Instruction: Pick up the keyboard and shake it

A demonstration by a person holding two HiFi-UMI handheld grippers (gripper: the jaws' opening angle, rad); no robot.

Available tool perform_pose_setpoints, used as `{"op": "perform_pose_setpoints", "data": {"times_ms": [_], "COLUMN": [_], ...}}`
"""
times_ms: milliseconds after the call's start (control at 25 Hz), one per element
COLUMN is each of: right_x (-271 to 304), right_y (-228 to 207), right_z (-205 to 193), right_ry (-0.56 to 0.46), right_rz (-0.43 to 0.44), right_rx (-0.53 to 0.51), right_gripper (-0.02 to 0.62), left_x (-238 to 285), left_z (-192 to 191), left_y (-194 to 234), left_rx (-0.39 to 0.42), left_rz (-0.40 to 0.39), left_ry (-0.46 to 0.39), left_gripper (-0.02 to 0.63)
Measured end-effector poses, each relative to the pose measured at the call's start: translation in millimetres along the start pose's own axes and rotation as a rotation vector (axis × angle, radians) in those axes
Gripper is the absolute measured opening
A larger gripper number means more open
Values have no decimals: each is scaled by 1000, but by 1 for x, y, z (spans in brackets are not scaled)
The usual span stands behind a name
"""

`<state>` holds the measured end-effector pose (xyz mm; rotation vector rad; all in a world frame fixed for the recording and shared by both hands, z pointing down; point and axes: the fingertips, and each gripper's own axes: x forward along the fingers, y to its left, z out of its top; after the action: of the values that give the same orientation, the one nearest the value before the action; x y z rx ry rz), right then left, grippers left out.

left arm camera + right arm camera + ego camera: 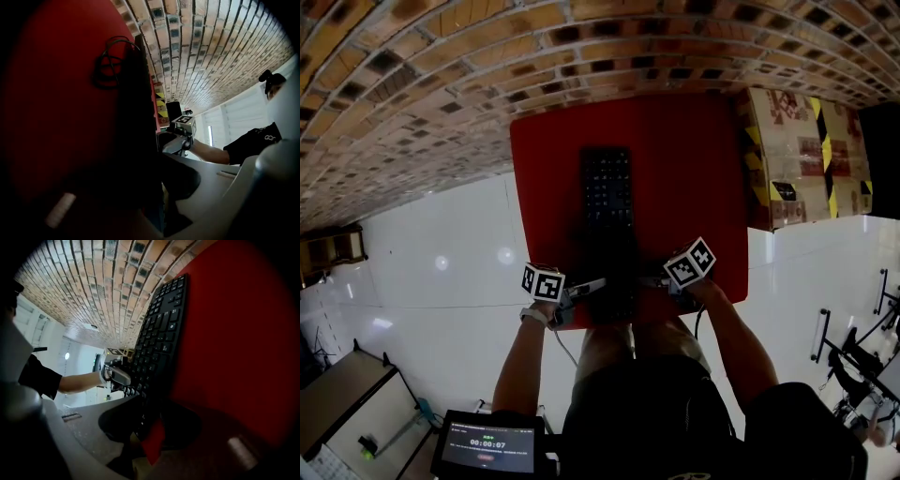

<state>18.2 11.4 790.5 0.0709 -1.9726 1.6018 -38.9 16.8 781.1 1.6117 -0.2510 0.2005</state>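
A black keyboard [607, 187] lies lengthwise on the red table [703, 169], its near end towards me. My left gripper [589, 287] is at that end's left side and my right gripper [656, 281] is at its right side. In the left gripper view the dark keyboard [136, 117] runs edge-on between the jaws of the left gripper [157, 187], whose pads look pressed on it. In the right gripper view the keys [164, 329] face the camera. The keyboard's near corner sits between the pads of the right gripper [150, 427], which look closed on it. Its cable [110, 61] lies coiled beyond.
A cardboard box [802, 159] with yellow-black tape stands right of the table. Brick paving [394, 94] runs behind it. A tablet screen [487, 445] is at my lower left. The table's near edge is right under the grippers.
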Motion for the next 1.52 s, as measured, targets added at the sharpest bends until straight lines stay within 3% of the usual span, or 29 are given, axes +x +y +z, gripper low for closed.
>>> {"op": "perform_pose_setpoints", "data": {"times_ms": [120, 320, 440, 600, 760, 840, 1000, 1240, 1520], "right_x": [-18, -58, -60, -46, -34, -30, -30, -46, -83], "right_y": [2, -20, -29, -28, -14, -11, 1, 25, 79], "right_z": [26, 107, 139, 162, 190, 198, 202, 207, 225], "right_ry": [-56, -239, -241, -210, -259, -277, -293, -319, -392], "right_rz": [29, -10, 24, 165, 325, 357, 400, 420, 360], "right_rx": [-4, 8, 54, 171, 197, 188, 178, 79, -113], "right_gripper": [107, 167, 189, 190, 165, 95, 75, 66, 66], "left_x": [-5, -11, -12, -12, -11, -9, -5, -2, -16], "left_z": [3, 10, 14, 23, 25, 21, 17, 28, 47], "left_y": [-6, -28, -43, -62, -62, -55, -40, -42, -70], "left_rx": [-9, -38, -57, -146, -131, -119, -32, 104, 276], "left_rz": [-57, -207, -302, -399, -381, -358, -264, -176, -120], "left_ry": [-32, -88, -105, -122, -89, -67, -27, -34, -20], "left_gripper": [107, 110, 112, 114, 114, 115, 115, 110, 104]}}
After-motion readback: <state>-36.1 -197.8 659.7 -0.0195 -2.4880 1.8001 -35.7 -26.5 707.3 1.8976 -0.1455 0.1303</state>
